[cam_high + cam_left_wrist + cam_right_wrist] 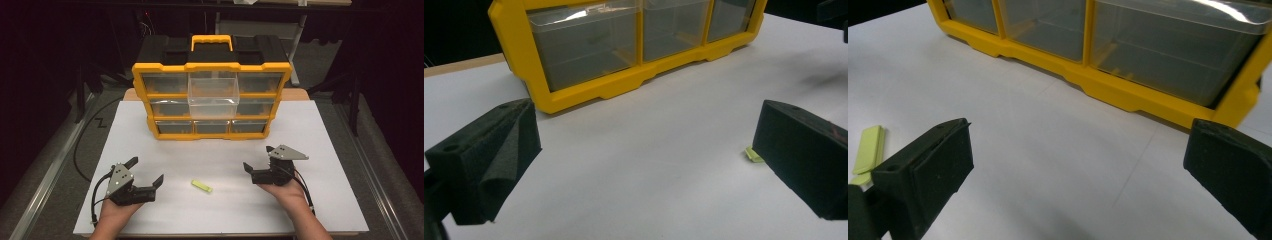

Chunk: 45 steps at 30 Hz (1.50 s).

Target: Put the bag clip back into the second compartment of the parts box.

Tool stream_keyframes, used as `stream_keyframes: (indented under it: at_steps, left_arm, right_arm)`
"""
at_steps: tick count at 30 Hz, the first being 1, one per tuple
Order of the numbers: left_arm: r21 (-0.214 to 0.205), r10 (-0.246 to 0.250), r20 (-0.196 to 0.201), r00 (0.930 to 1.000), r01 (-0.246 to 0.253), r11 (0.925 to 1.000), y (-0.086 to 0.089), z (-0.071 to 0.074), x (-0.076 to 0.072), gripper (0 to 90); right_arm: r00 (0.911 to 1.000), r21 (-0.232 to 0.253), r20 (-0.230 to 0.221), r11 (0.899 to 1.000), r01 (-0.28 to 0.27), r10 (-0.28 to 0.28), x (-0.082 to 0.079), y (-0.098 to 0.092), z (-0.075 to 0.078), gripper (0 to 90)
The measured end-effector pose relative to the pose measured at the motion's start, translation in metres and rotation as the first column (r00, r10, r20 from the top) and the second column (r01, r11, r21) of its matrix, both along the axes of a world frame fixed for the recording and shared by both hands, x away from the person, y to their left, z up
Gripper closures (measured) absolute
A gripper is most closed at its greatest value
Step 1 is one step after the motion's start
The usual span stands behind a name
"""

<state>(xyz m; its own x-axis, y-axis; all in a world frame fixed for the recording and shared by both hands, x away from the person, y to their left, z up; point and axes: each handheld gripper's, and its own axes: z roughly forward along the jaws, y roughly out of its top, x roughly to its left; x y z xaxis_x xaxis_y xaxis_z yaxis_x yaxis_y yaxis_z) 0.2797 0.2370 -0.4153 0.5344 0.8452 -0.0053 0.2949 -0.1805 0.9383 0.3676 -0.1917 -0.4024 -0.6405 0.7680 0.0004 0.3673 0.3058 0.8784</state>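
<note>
A yellow and black organizer (210,66) with clear drawers stands at the back of the white table (310,135). Its top middle drawer (213,95) is pulled out and looks empty. A small yellow-green strip (201,186) lies flat near the front centre. My left gripper (147,170) rests open at the front left, a short way left of the strip. My right gripper (258,158) rests open at the front right. In the left gripper view the strip (751,154) peeks out beside the right jaw, below the organizer (624,85). In the right gripper view the strip (869,152) lies at the left.
The white board ends close behind both hands at the front. A black cable (82,145) loops on the floor to the left of the table. Dark stand legs (350,85) rise at the back right.
</note>
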Motion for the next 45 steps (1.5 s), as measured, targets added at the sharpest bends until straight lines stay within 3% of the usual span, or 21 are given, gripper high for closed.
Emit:
stream_keyframes:
  at_steps: [9,25,32,37,45]
  left_arm:
    - [0.000,-0.010,-0.004,0.9999,0.010,0.9999,-0.001,-0.001,0.001,0.4]
    - [-0.010,-0.017,0.001,0.9999,0.017,0.9998,0.000,0.000,0.000,0.4]
    - [-0.012,-0.021,0.005,0.9998,0.021,0.9997,0.000,0.000,0.000,0.4]
    - [-0.017,-0.022,0.010,0.9997,0.023,0.9996,0.001,0.001,0.000,0.4]
    - [-0.025,-0.028,0.015,0.9995,0.028,0.9993,0.001,0.002,-0.001,0.4]
  right_arm:
    - [0.9993,-0.031,-0.027,0.999,-0.028,0.027,0.014,0.018,-0.007,0.1]
    - [0.9940,-0.039,-0.030,0.994,-0.107,0.106,0.019,0.062,-0.011,0.1]
    - [0.9844,-0.038,-0.034,0.984,-0.174,0.172,0.011,0.088,-0.012,0.1]
    - [0.9709,-0.049,-0.041,0.970,-0.238,0.236,0.000,0.107,-0.014,0.1]
    - [0.9565,-0.055,-0.060,0.956,-0.289,0.286,-0.010,0.118,-0.014,0.1]
